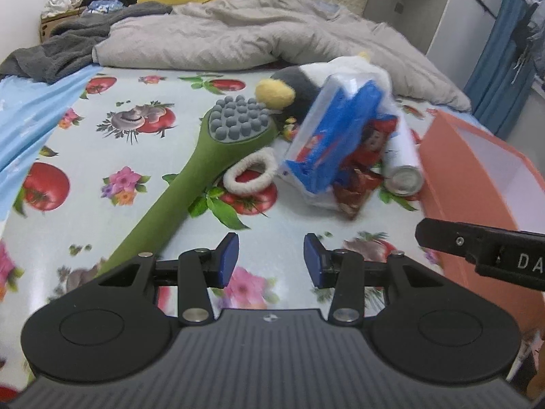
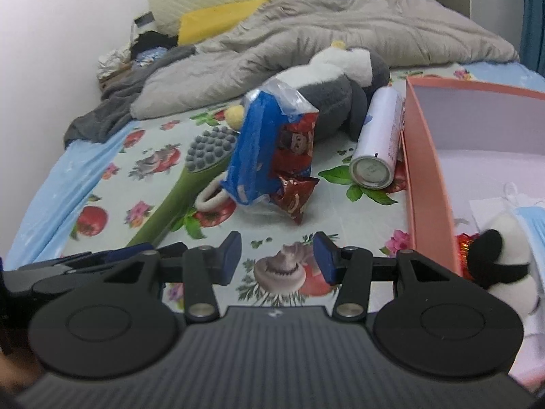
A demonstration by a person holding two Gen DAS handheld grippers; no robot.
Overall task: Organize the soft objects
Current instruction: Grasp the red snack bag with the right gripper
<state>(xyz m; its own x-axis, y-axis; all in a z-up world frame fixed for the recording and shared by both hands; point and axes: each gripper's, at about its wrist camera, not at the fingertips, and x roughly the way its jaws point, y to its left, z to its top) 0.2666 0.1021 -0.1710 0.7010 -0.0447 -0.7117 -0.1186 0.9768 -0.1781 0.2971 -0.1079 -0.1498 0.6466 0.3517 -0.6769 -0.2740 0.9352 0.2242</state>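
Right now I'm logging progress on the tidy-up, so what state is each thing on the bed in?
left gripper: open, empty
right gripper: open, empty
orange box: open, no lid on
panda plush: inside the box
penguin plush: lying on the bed, outside the box
spray can: lying on its side beside the box
snack bag: propped up, crumpled
white hair tie: flat beside the massage brush

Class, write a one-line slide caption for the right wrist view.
Open right gripper hovers over the floral sheet, facing snack bag, spray can and pink box.
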